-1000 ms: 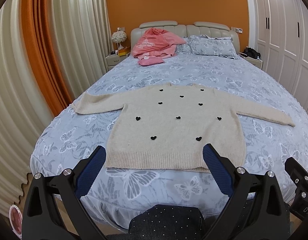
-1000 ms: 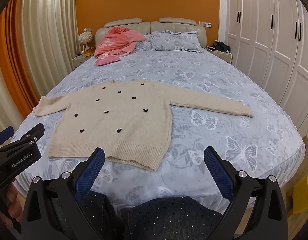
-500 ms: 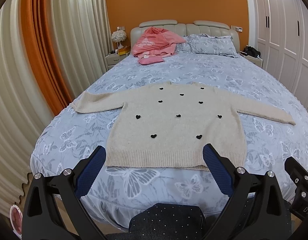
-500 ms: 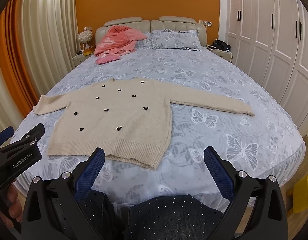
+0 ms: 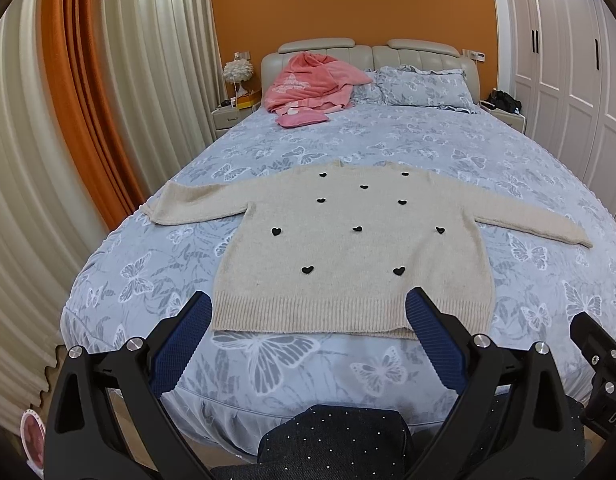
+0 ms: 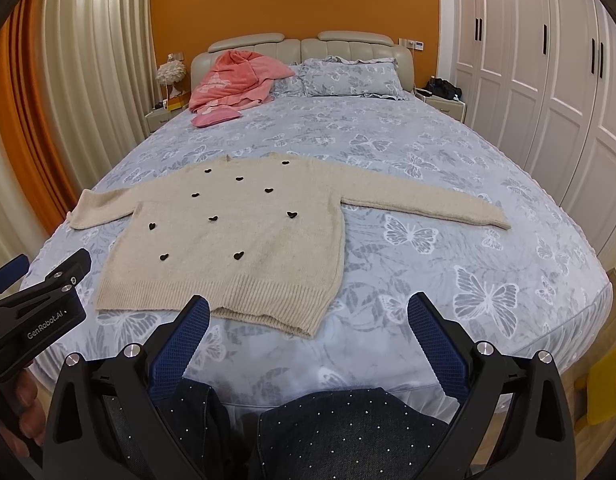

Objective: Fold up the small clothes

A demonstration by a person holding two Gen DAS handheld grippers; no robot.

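A cream knit sweater [image 5: 347, 248] [image 6: 236, 236] with small black hearts lies flat on the bed, both sleeves spread out sideways and the ribbed hem toward me. My left gripper [image 5: 308, 320] hovers open in front of the hem, held above the bed's near edge with nothing between its blue pads. My right gripper [image 6: 308, 320] is open too, off the sweater's lower right corner and empty. The left gripper's black body [image 6: 36, 312] shows at the left edge of the right wrist view.
The bed [image 5: 148, 280] has a grey butterfly cover. A pink garment heap [image 5: 311, 84] and pillows [image 5: 423, 88] lie by the headboard. Curtains [image 5: 68, 120] hang left, white wardrobes [image 6: 547, 80] stand right. A person's dark dotted trousers [image 6: 347, 432] fill the bottom.
Both grippers have risen or tilted very slightly, so the sweater sits a touch lower in view. Nothing on the bed has moved.
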